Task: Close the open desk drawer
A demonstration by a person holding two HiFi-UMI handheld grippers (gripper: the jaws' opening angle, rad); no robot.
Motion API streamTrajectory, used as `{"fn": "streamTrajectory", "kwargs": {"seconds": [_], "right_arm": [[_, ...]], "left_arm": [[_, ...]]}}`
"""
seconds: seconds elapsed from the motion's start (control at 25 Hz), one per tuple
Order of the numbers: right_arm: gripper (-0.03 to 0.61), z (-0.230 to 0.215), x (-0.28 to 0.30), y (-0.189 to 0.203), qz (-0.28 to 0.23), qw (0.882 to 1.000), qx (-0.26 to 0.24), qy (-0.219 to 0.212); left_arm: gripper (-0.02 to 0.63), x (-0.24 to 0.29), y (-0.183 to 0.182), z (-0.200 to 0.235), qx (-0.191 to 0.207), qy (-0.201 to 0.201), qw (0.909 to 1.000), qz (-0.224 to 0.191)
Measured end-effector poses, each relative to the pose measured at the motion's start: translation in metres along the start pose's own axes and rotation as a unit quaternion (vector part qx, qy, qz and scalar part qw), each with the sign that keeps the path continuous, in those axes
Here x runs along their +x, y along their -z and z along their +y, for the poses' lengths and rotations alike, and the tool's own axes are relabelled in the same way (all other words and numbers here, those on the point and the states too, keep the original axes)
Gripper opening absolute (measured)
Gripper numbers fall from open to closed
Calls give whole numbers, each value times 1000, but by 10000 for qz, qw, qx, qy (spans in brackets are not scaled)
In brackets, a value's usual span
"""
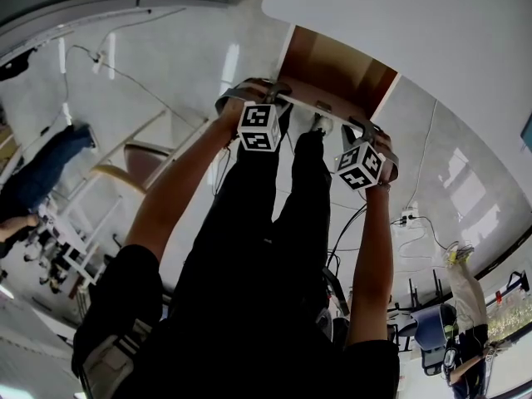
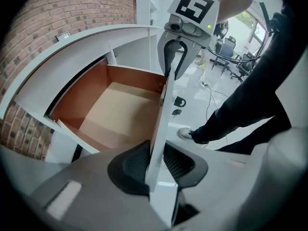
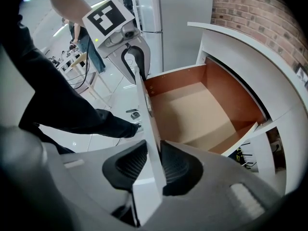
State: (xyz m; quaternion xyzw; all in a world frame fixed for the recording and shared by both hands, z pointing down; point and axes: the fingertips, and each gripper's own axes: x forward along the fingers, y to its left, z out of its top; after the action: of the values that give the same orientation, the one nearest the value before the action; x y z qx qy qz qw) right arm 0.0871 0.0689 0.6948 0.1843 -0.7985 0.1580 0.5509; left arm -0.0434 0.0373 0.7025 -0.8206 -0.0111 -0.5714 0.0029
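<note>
Drawer (image 1: 332, 73) stands pulled out of the white desk (image 1: 416, 23) in the head view, its brown inside open just beyond both tools. The left gripper (image 1: 253, 90) and the right gripper (image 1: 374, 135) point steeply down onto the white front (image 1: 320, 109) of the drawer, one near each end, with the person's dark legs (image 1: 274, 223) hanging beneath them.

In the left gripper view, the left gripper (image 2: 156, 160) has its jaws closed partway onto the front (image 2: 161, 119), which runs as a thin white edge straight away from the tool. Both ribbed pads (image 2: 134, 160) press against that panel, one on each face. To the tool's left lies the drawer's tan bottom (image 2: 120, 109) under the desk top (image 2: 86, 47), with a brick wall (image 2: 62, 13) behind. Farther along the same edge the right gripper (image 2: 169, 73) straddles the panel. To the tool's right a leg (image 2: 240, 114) and a shoe (image 2: 187, 134) stand on the pale floor (image 2: 202, 95).

In the right gripper view, the right gripper (image 3: 153, 165) likewise grips the front (image 3: 147, 124), pads (image 3: 178, 165) touching both sides of the panel. The drawer's inside (image 3: 192, 114) lies to this tool's right, below the desk (image 3: 250, 47) and the brick wall (image 3: 260, 13). Ahead along the edge the left gripper (image 3: 137, 66) sits over the panel, and a dark leg (image 3: 72, 114) is at the tool's left.
</note>
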Motion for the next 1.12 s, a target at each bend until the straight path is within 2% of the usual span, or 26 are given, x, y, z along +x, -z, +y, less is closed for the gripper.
{"fn": "streamTrajectory", "kwargs": {"seconds": [0.56,1.12], "right_arm": [[83,-8,-25,-12,194,9988,-139,-427],[80,-16,-36,-21,193,9986,-184,-456]], "left_arm": [[97,-27,-14,15,163,180,9997,24],[94,-40,-18,19,180,313,9993,-38]]}}
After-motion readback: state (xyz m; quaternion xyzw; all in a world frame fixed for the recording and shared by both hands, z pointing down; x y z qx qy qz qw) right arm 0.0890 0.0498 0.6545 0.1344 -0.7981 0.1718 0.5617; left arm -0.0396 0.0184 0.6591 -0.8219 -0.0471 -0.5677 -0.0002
